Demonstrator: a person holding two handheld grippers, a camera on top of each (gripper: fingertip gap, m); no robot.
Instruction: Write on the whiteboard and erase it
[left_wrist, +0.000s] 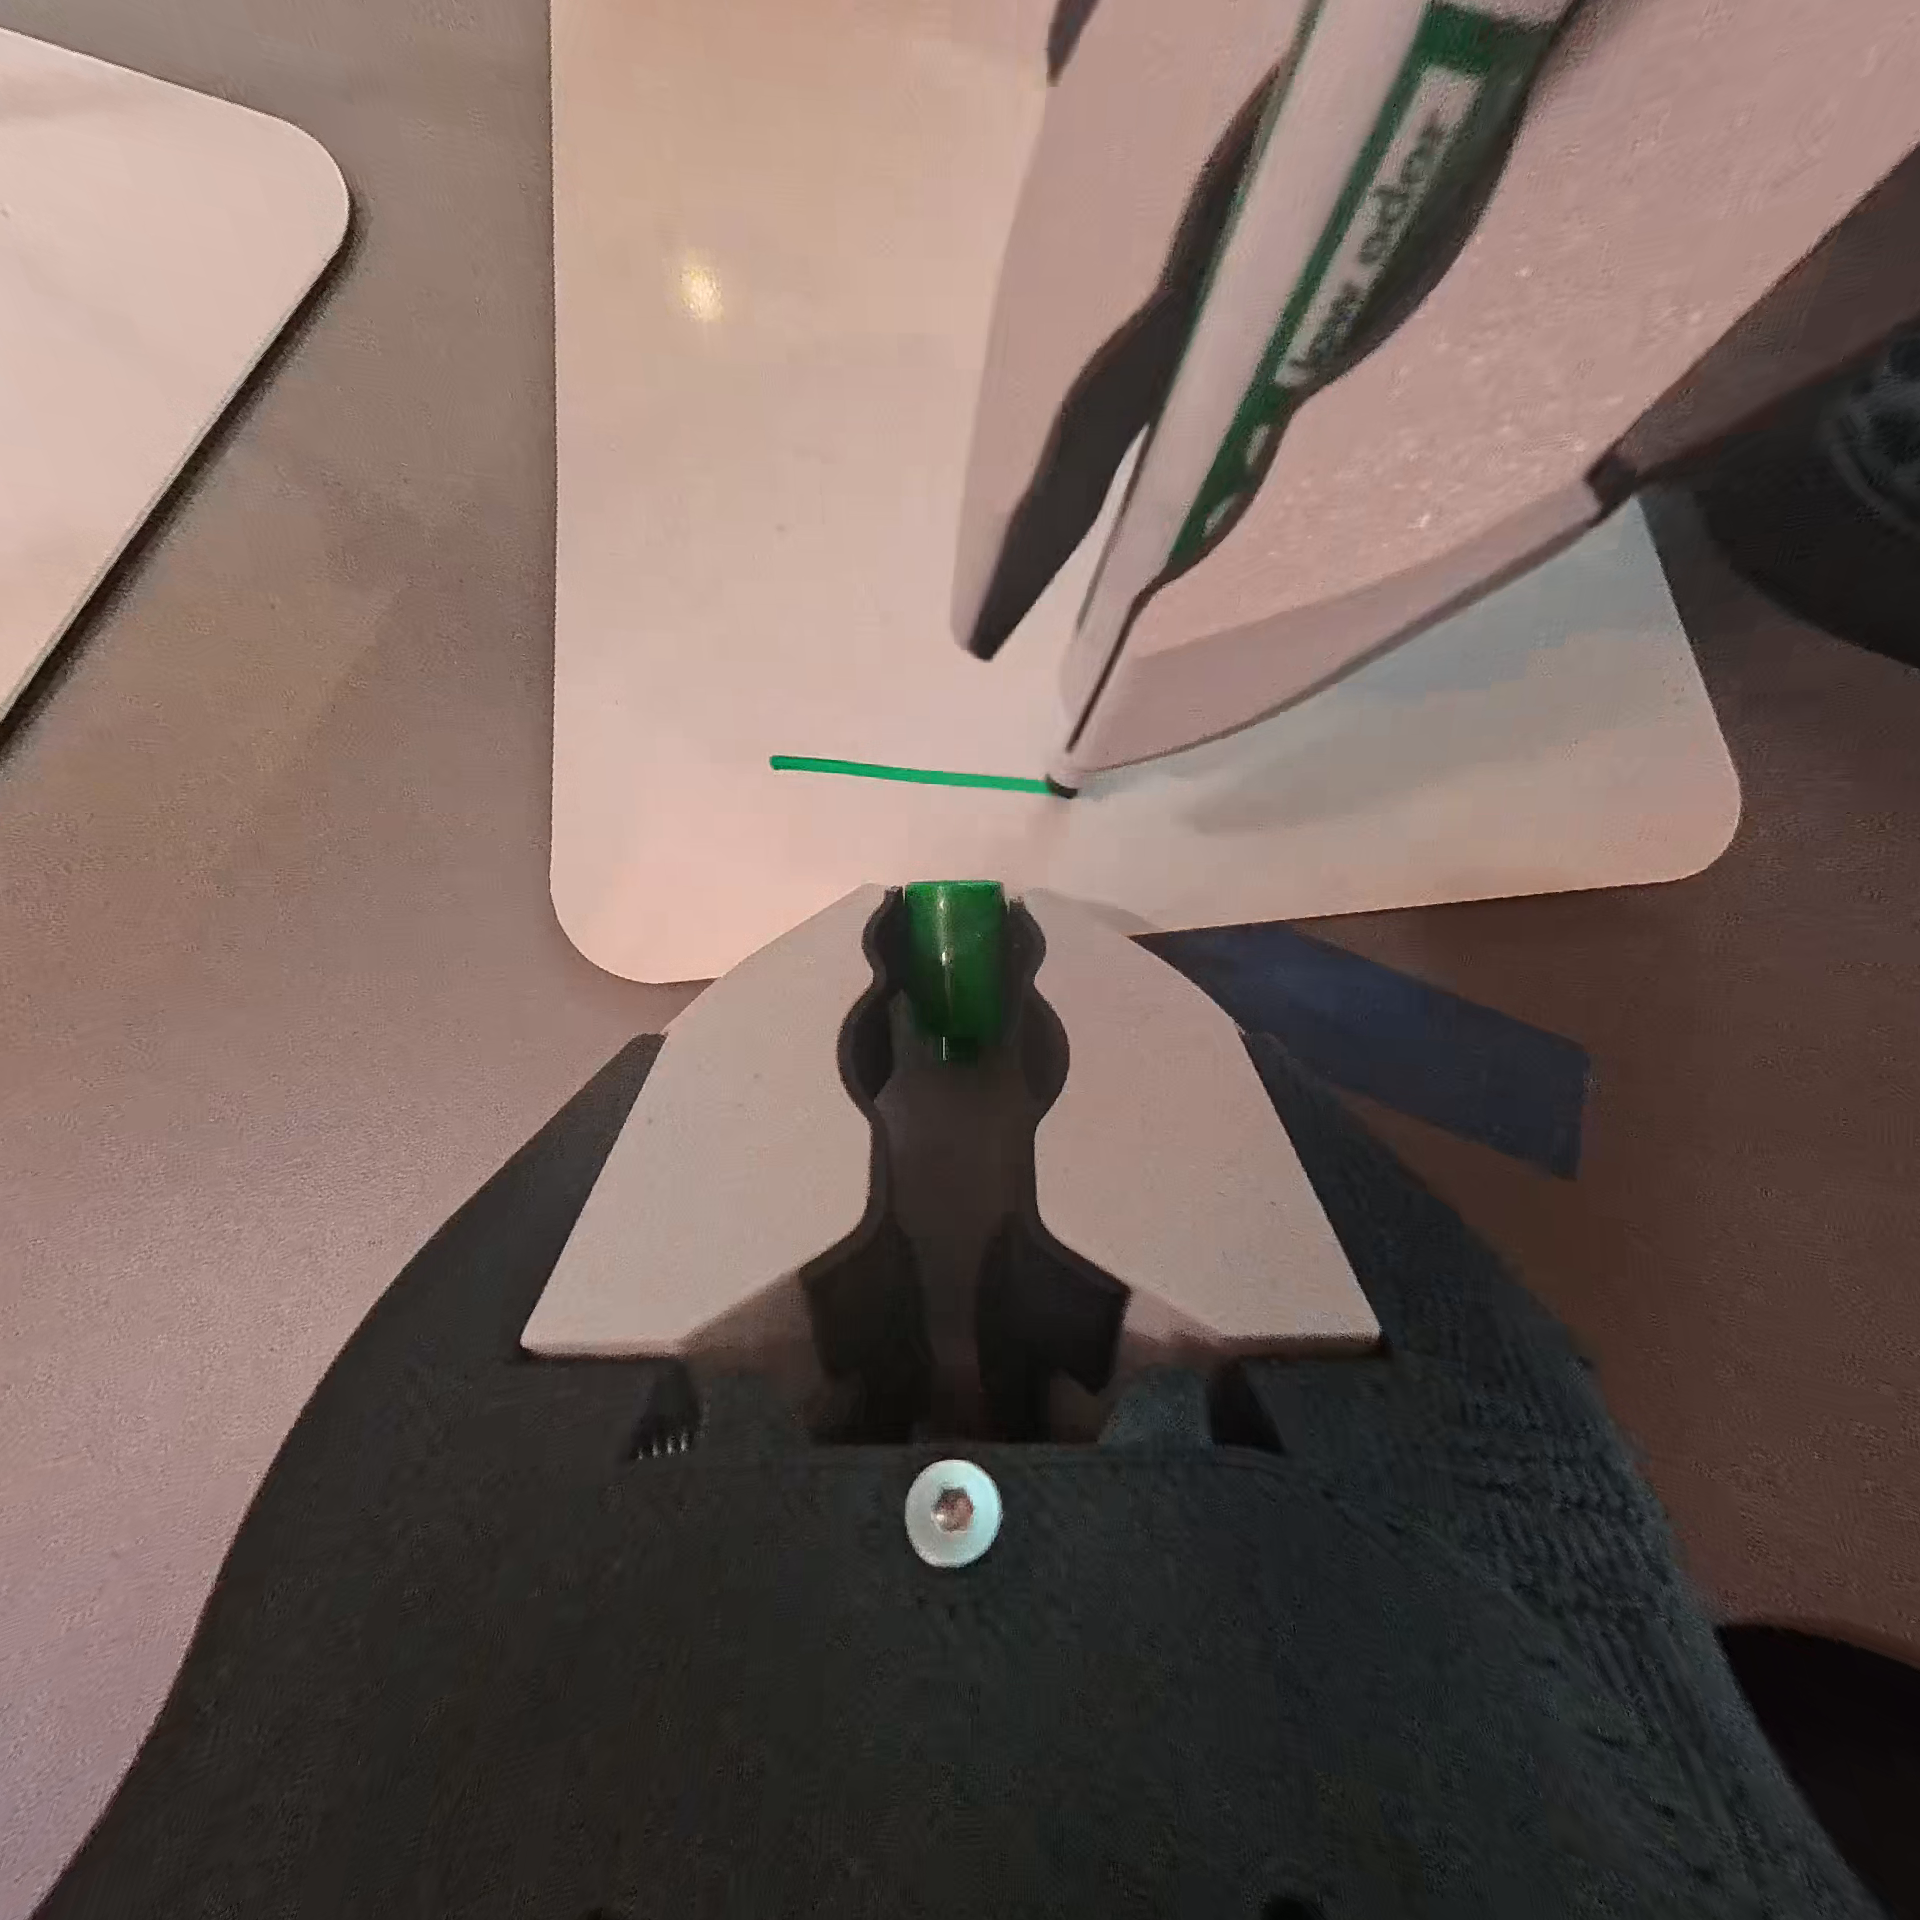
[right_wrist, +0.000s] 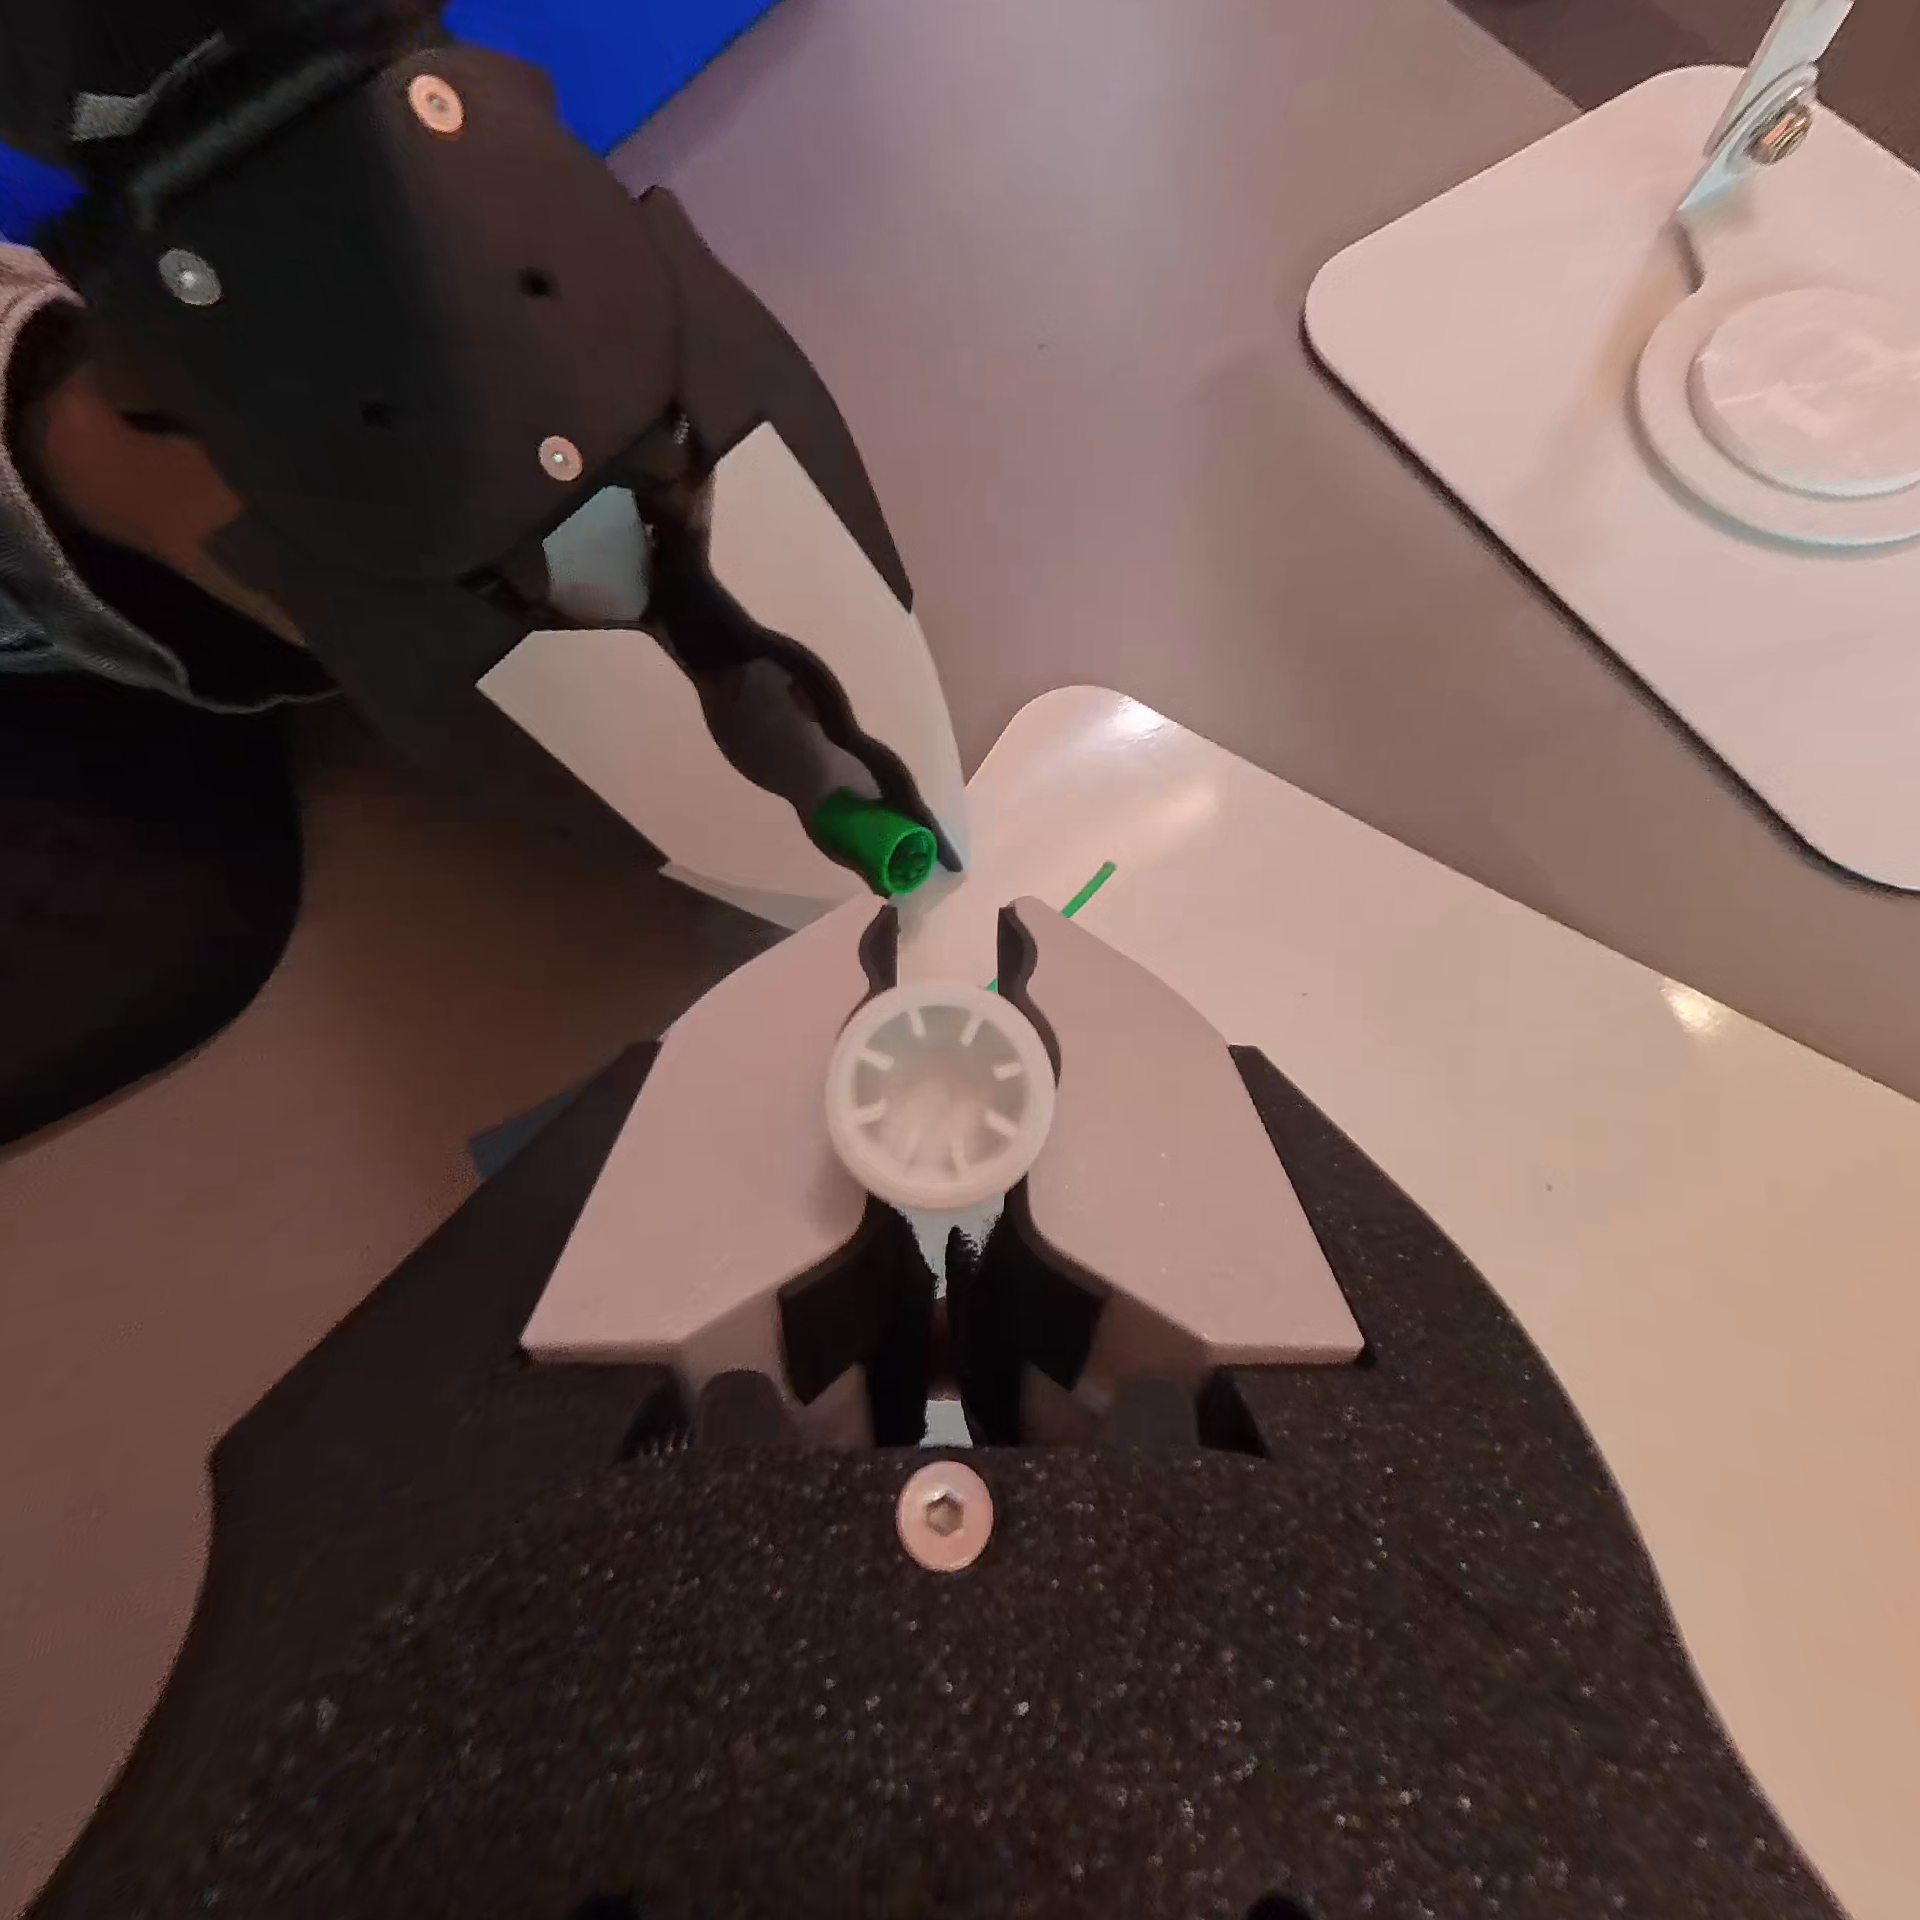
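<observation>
The right gripper (right_wrist: 940, 925), with smooth pale fingers on a grainy black printed body, is clamped around a white marker (right_wrist: 940, 1096) whose ribbed round back end faces its camera. From the left wrist view the marker's (left_wrist: 1320, 312) green-banded barrel slants down between those fingers, its dark tip touching the whiteboard (left_wrist: 790, 468), a glossy white slab with rounded corners lying flat on the matte brown table (left_wrist: 260, 935). A thin green line (left_wrist: 914, 774) runs straight from the tip to the left. The left gripper (left_wrist: 951, 914) is closed on a shiny green cap (left_wrist: 951, 971) just over the board's near edge. A strip of blue tape (left_wrist: 1434, 1049) lies beside that edge. Farther off sits a white stand base (right_wrist: 1538, 343) bearing a round disc.
</observation>
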